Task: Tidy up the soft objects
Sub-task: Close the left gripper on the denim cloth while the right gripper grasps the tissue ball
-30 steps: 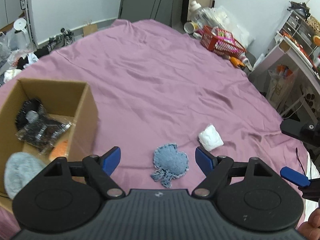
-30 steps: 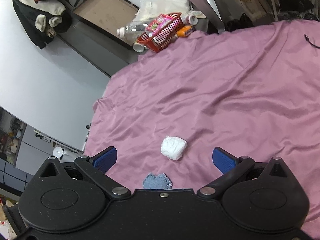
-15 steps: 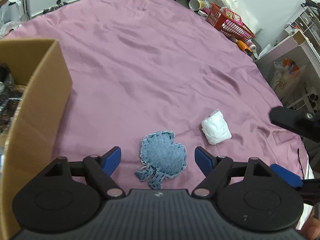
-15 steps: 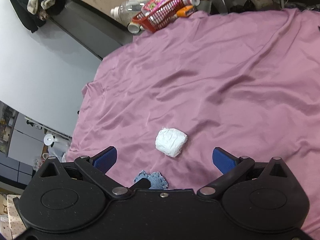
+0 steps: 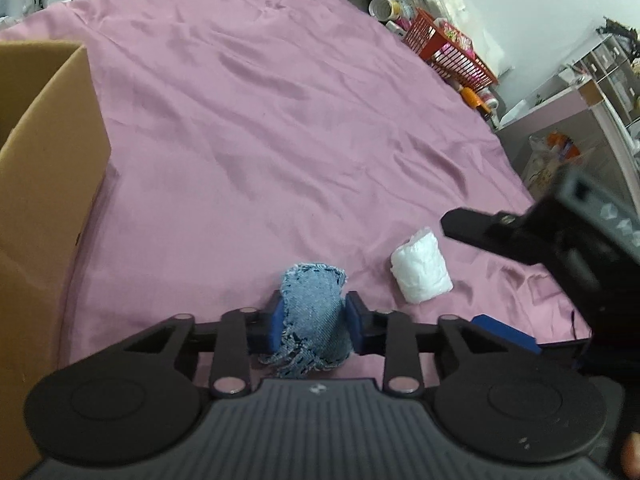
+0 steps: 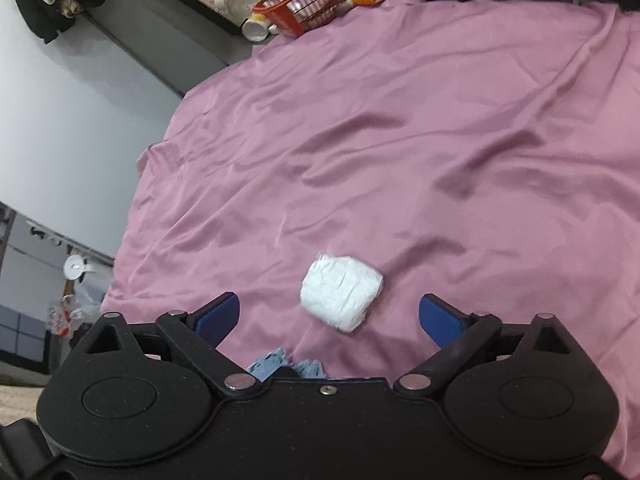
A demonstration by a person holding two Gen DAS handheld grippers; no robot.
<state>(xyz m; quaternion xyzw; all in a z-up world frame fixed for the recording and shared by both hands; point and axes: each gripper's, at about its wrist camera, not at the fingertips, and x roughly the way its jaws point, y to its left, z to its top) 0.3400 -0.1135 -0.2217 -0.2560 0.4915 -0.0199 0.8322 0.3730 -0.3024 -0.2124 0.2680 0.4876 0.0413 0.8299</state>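
The purple sheet (image 5: 320, 128) spreads ahead of both grippers, and a cardboard box (image 5: 44, 184) stands to the left of the left gripper (image 5: 314, 322). The step in hand looks like the pickup of the denim patch (image 5: 314, 312): the left gripper's blue pads (image 5: 275, 320) are closed on it, bunching it upright between them. The next move likely calls for a lift and a carry left, over the box wall. The right gripper (image 6: 329, 318) hangs with jaws wide apart, the white wad (image 6: 341, 291) lying on the sheet just ahead between them, untouched.
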